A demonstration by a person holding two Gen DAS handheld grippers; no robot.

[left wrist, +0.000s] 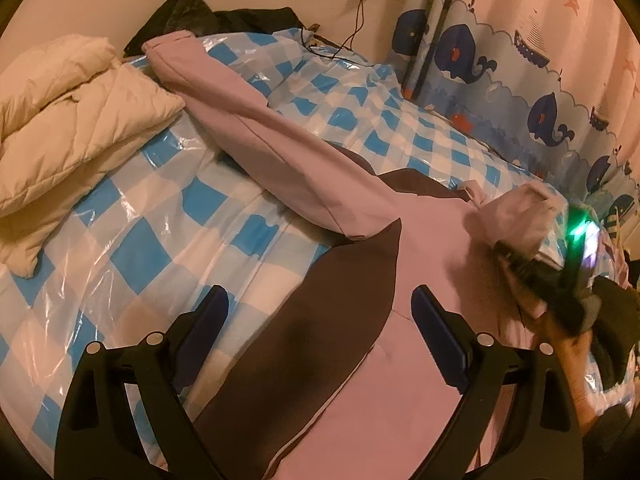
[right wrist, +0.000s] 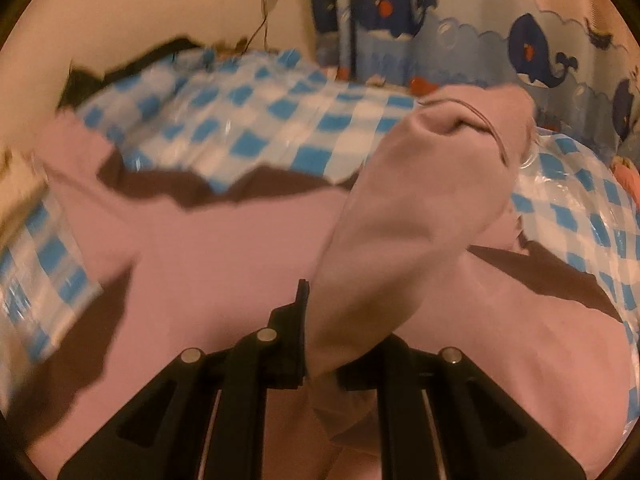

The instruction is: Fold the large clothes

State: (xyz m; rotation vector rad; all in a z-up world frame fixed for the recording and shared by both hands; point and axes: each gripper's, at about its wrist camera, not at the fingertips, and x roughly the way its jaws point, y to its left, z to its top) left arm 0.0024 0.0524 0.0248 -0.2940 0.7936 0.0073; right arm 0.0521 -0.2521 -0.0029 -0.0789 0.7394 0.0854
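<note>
1. Between the closed black fingers of the right gripper (right wrist: 310, 344) a fold of the pink-and-brown garment's sleeve (right wrist: 416, 208) is pinched; the sleeve stands up from the jaws and ends in a bunched cuff ahead of them, above the rest of the garment.
2. Below that raised sleeve, the large pink garment with dark brown panels (right wrist: 224, 248) spreads flat, filling the near part of the right wrist view and running out to both sides.
3. At the bottom of the left wrist view, the left gripper (left wrist: 320, 320) has its blue-padded fingers (left wrist: 440, 336) spread wide apart with nothing between them; it hangs over the garment's body, above a brown panel and a pink one.
4. Beyond it, the garment's other long pink sleeve (left wrist: 240, 120) lies stretched diagonally away toward the upper left.
5. To the right in that view, the right gripper (left wrist: 556, 280) shows blurred, with a green light, holding bunched pink cloth.
6. Underneath everything lies a blue-and-white checked bed cover under clear glossy plastic (left wrist: 160, 240).
7. On its far left sits a folded cream quilted jacket (left wrist: 68, 120).
8. Behind the bed hangs a curtain printed with dark blue whales (left wrist: 520, 80).
</note>
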